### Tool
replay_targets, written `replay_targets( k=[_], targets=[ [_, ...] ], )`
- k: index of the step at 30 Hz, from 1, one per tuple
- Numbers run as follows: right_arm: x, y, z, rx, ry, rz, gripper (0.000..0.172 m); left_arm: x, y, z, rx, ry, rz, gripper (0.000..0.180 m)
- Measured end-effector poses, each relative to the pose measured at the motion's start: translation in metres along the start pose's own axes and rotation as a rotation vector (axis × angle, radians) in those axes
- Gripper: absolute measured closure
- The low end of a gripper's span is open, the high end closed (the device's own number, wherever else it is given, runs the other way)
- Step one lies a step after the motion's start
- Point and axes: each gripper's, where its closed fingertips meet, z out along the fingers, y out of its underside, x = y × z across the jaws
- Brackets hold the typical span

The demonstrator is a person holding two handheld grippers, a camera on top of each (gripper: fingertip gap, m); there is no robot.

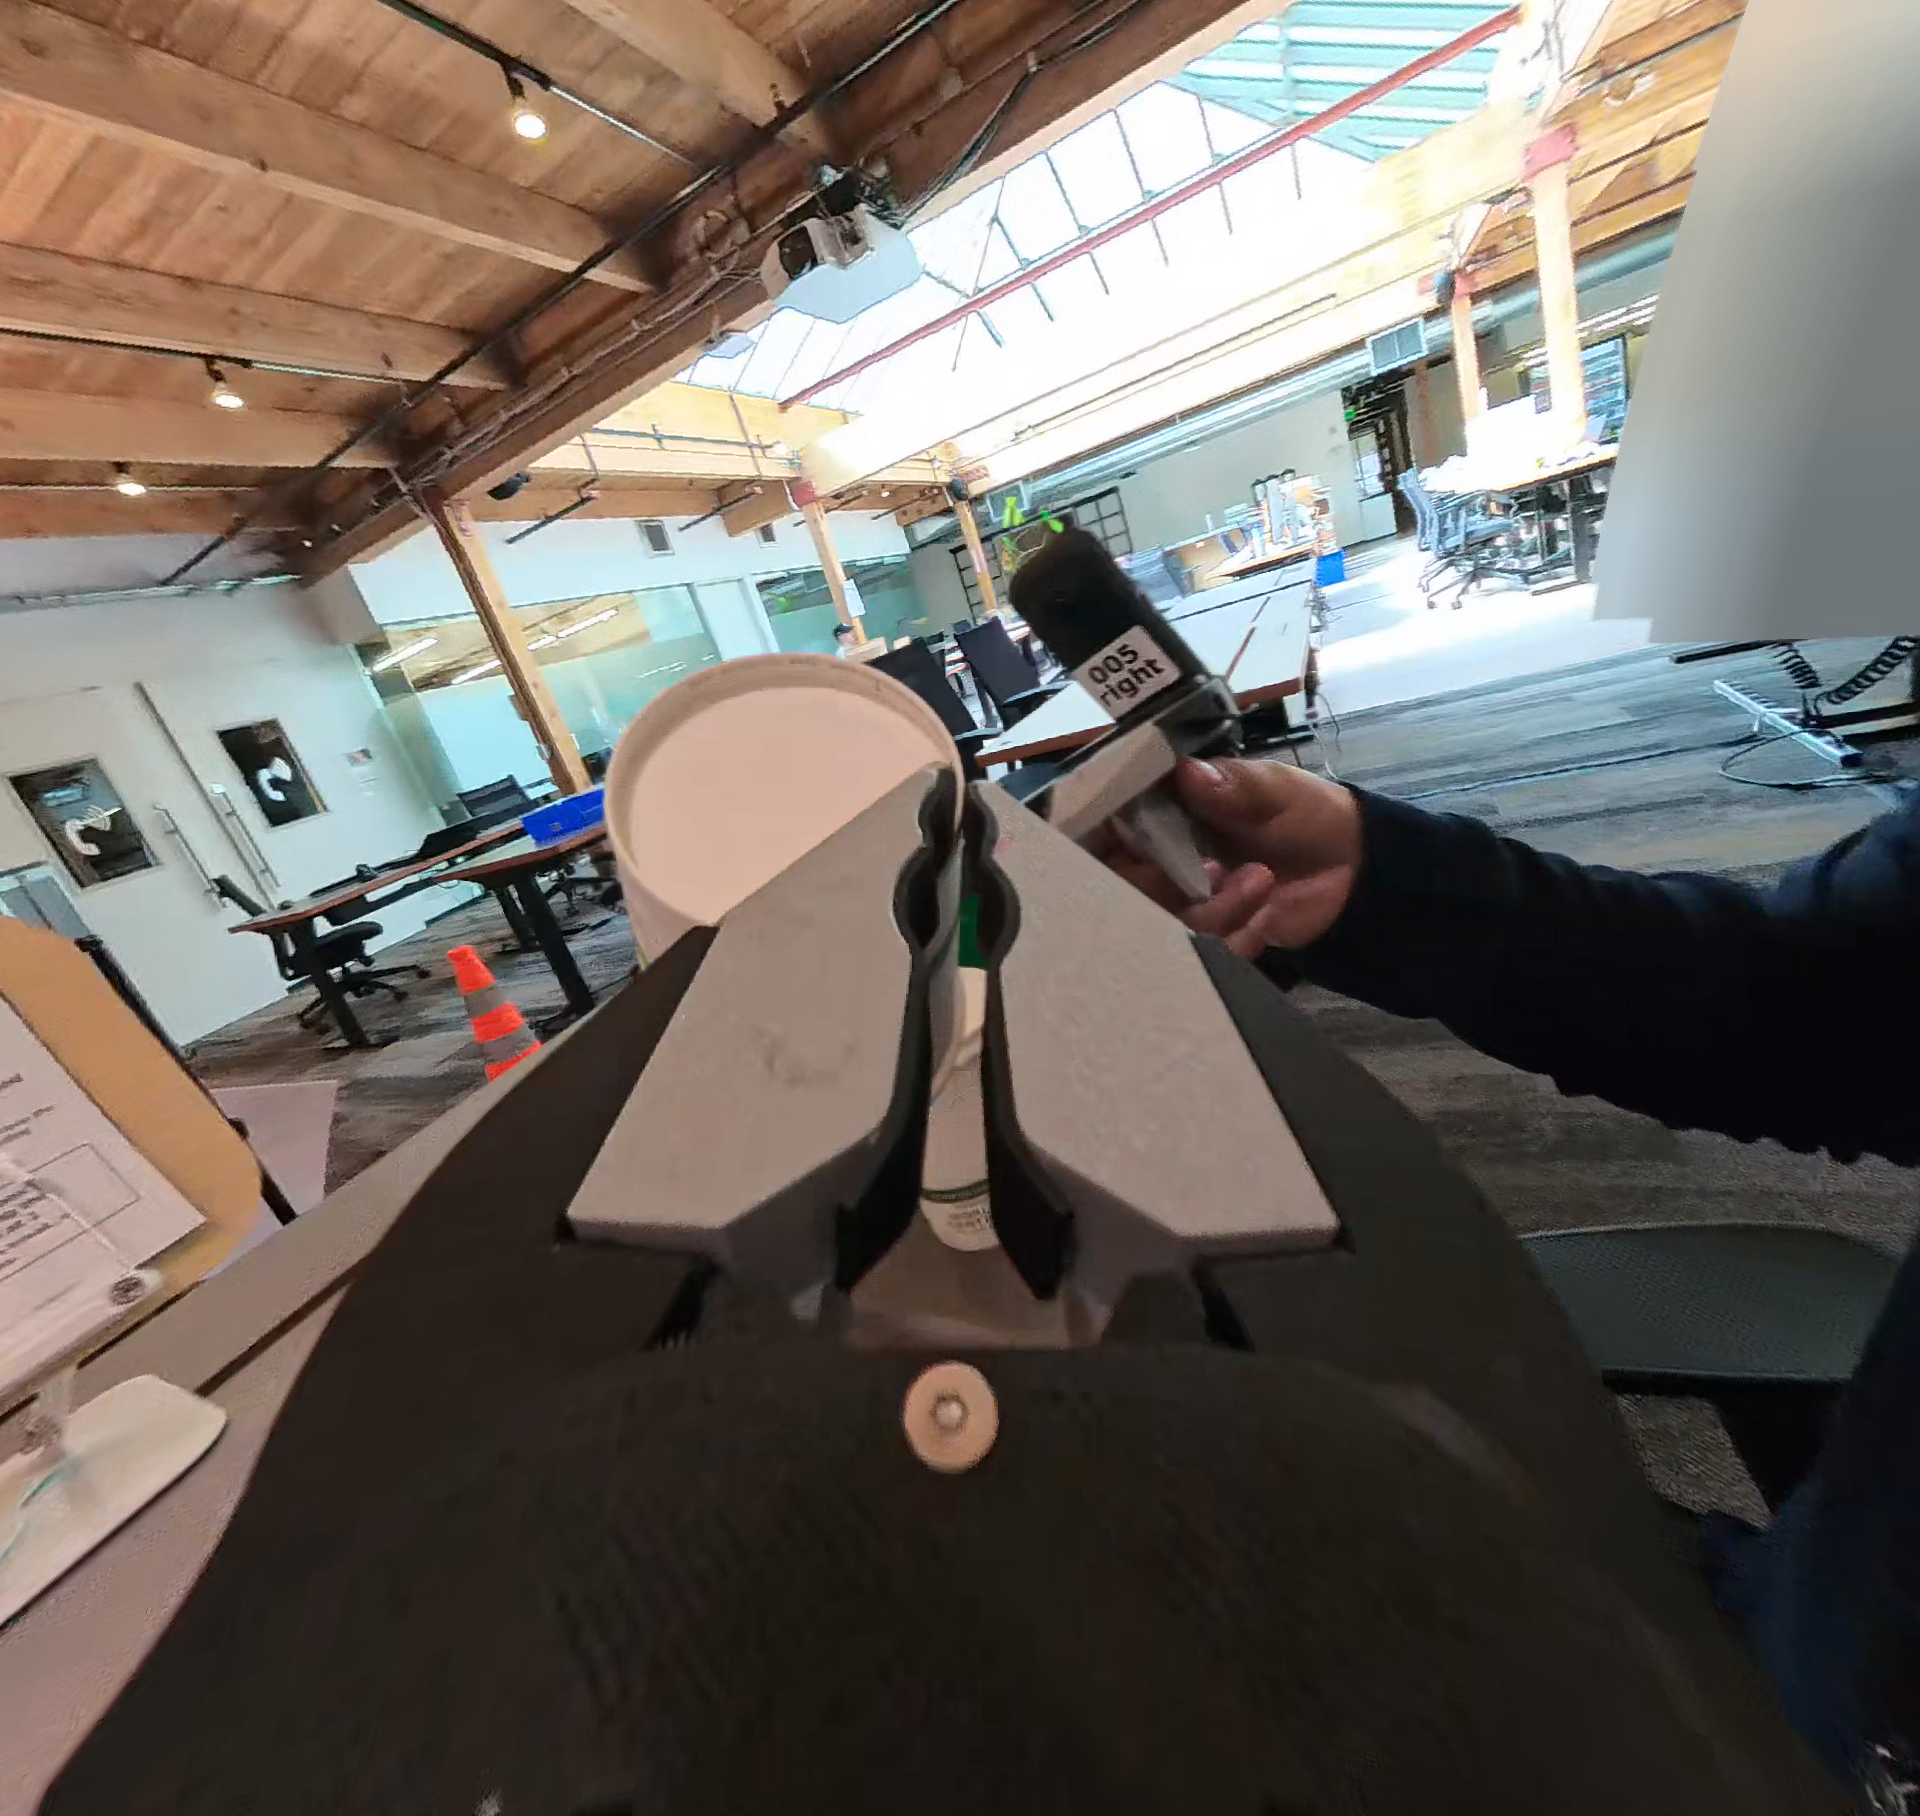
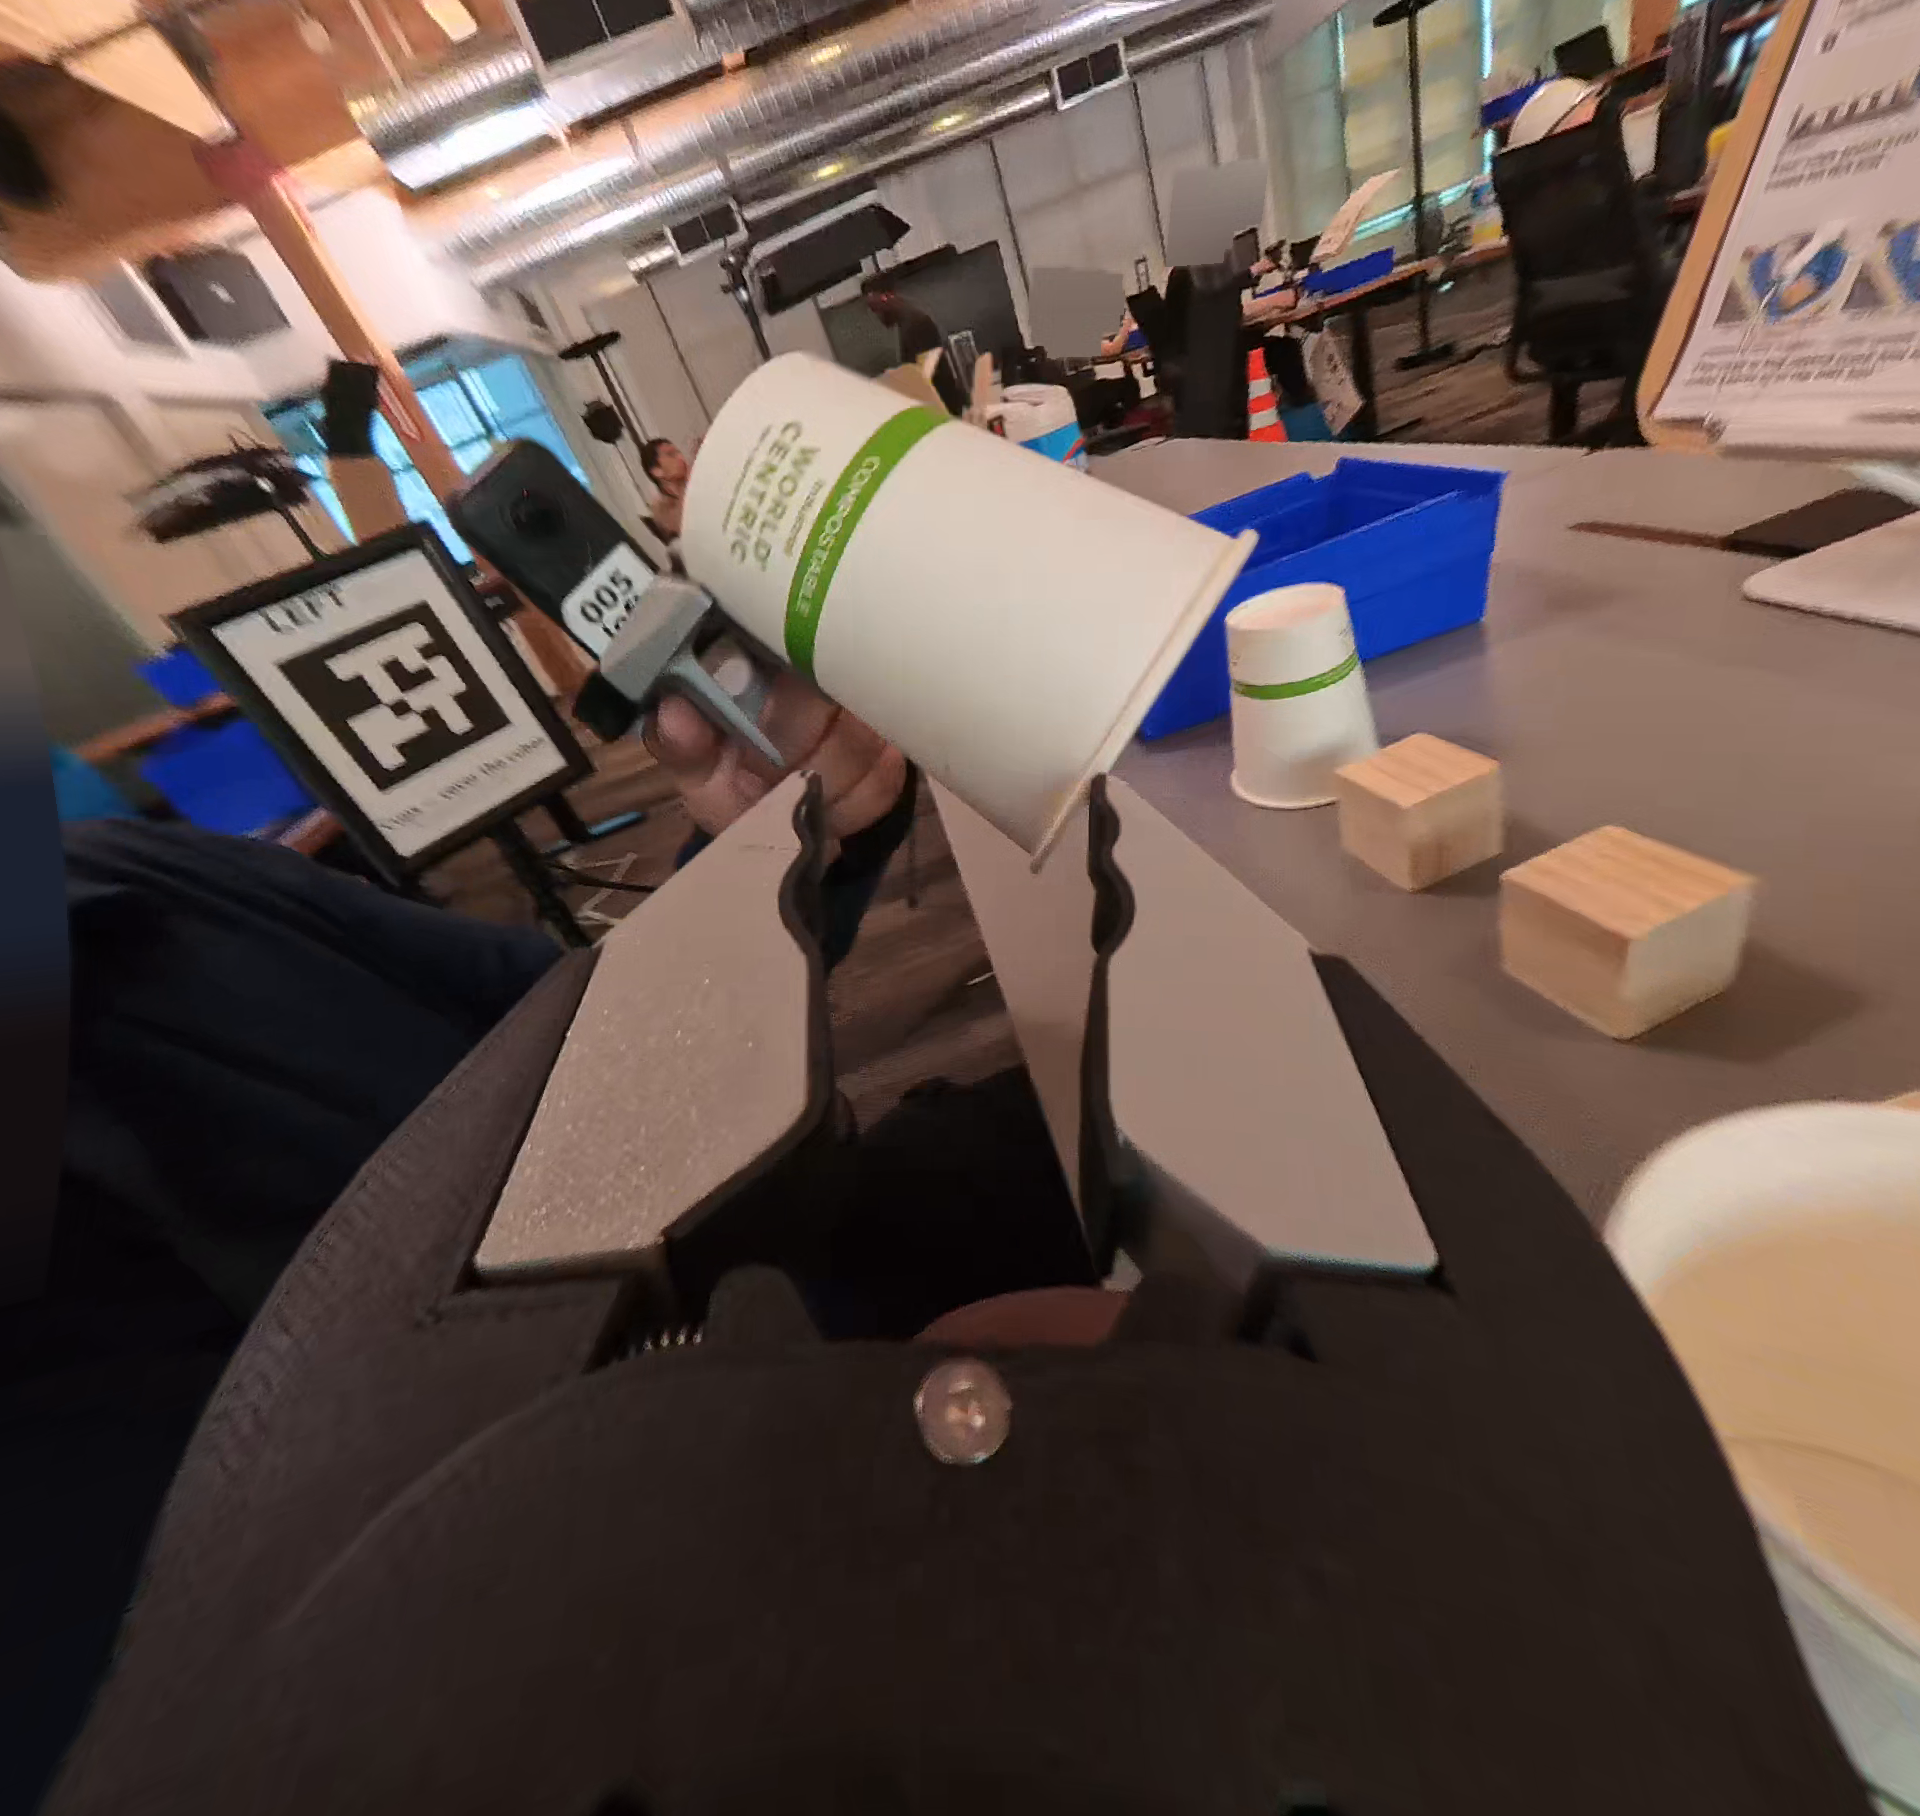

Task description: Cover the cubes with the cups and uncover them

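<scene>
My left gripper [image 1: 961, 810] is shut on the wall of a white paper cup with a green band [image 1: 779, 810] and holds it tilted in the air, base pointing away. In the right wrist view the same cup [image 2: 966, 603] hangs above the table's near edge. My right gripper [image 2: 953, 800] is open. The cup's rim dips between its fingertips near the right finger [image 2: 1099, 831], and the pads do not press on it. Two wooden cubes [image 2: 1418, 821] [image 2: 1621, 925] lie uncovered on the grey table [image 2: 1714, 758]. Another cup [image 2: 1294, 696] stands upside down behind them.
A blue bin [image 2: 1351, 551] sits on the table behind the upturned cup. A further cup [image 2: 1787, 1351] with its mouth up is close at the lower right. A clipboard with papers [image 2: 1787, 208] stands at the right. A marker sign [image 2: 384, 686] stands off the table at the left.
</scene>
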Motion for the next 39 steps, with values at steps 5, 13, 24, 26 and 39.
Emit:
replay_targets(
  k=[5,13,24,26,39],
  targets=[
    [0.005,0.006,-0.004,0.026,-0.156,0.213,0.126,0.009,0.001,-0.013,0.102,0.035,-0.071,0.180],
    [0.002,0.014,0.003,0.021,-0.212,0.206,0.151,0.018,0.018,-0.011,0.131,0.084,-0.173,0.180],
    [0.052,-0.036,-0.060,-0.203,0.314,-0.290,0.172,-0.029,0.153,-0.046,-0.533,-0.197,-0.112,0.153],
    [0.068,-0.030,-0.074,-0.410,0.434,-0.377,0.172,-0.034,0.170,-0.061,-0.607,-0.234,-0.116,0.153],
    [0.094,0.016,-0.080,-1.051,0.588,-0.506,0.139,-0.074,0.194,-0.114,-0.747,-0.393,-0.136,0.152]
  ],
)
